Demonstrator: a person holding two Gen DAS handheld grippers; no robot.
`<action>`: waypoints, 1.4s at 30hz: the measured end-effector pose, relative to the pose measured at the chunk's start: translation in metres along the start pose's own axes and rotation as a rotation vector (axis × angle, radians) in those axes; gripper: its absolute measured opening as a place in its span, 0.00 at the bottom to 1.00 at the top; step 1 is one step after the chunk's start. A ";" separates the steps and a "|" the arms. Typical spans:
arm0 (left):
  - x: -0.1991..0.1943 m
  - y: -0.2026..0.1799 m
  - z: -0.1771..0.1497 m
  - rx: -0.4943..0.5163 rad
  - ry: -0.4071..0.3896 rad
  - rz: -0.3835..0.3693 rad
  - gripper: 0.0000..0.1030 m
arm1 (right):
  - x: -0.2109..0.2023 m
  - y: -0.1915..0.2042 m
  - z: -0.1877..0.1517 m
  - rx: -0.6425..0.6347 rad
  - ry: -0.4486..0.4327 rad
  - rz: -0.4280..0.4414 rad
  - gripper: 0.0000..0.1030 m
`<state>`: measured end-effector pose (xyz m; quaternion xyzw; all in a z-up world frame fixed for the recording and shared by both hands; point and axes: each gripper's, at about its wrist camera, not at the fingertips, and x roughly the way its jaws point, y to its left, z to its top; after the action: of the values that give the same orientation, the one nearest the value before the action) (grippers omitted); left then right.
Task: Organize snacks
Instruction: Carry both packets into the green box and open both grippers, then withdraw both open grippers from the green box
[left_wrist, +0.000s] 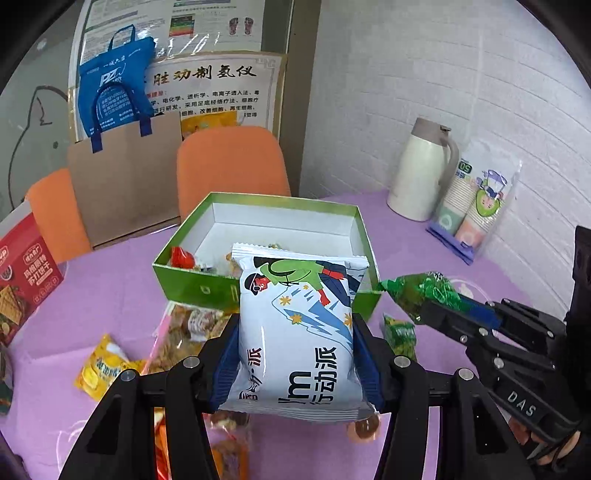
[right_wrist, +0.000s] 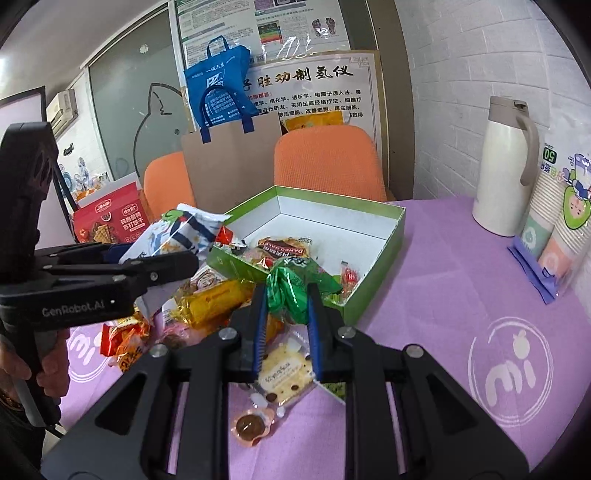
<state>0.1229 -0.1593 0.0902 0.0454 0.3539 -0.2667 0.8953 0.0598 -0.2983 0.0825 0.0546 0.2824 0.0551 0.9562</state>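
Left tool (left_wrist: 295, 354): blue pads clamped on both side edges of a white snack pack (left_wrist: 299, 332) printed with a green-and-blue cartoon figure; pack held upright, clear of the bench (left_wrist: 424, 236), purple cloth. Left of and below this tool, loose snacks on the cloth: a yellow packet (left_wrist: 99, 365) and a clear bag of wrapped sweets (left_wrist: 188, 332). Further left, a red biscuit box (left_wrist: 22, 280) stands near the bench edge. Directly ahead of the left tool, an open green box (right_wrist: 373, 273) with white lining, already holding several wrapped snacks at its near end; far end bare. Right tool (right_wrist: 286, 306): jaws drawn close, pinching a crumpled green wrapper (right_wrist: 291, 284), lifted at the box's near corner. Beneath the right tool, a pale cracker pack (right_wrist: 284, 369) and a small round jelly cup (right_wrist: 251, 424) lie on the cloth. Well to the right of both tools, a cream jug (right_wrist: 506, 166) stands beside a sleeve of paper cups (right_wrist: 561, 229).
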 end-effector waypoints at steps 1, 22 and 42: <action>0.005 0.004 0.007 -0.014 0.001 0.005 0.55 | 0.008 -0.003 0.003 0.001 0.007 -0.004 0.21; 0.127 0.035 0.066 -0.046 0.081 0.090 0.70 | 0.096 -0.034 0.024 -0.042 0.052 -0.007 0.67; 0.035 0.026 0.039 -0.094 -0.077 0.131 0.97 | 0.006 -0.003 0.013 -0.061 -0.046 -0.111 0.99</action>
<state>0.1817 -0.1632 0.0932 0.0160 0.3278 -0.1920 0.9249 0.0725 -0.3010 0.0899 0.0110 0.2612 0.0095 0.9652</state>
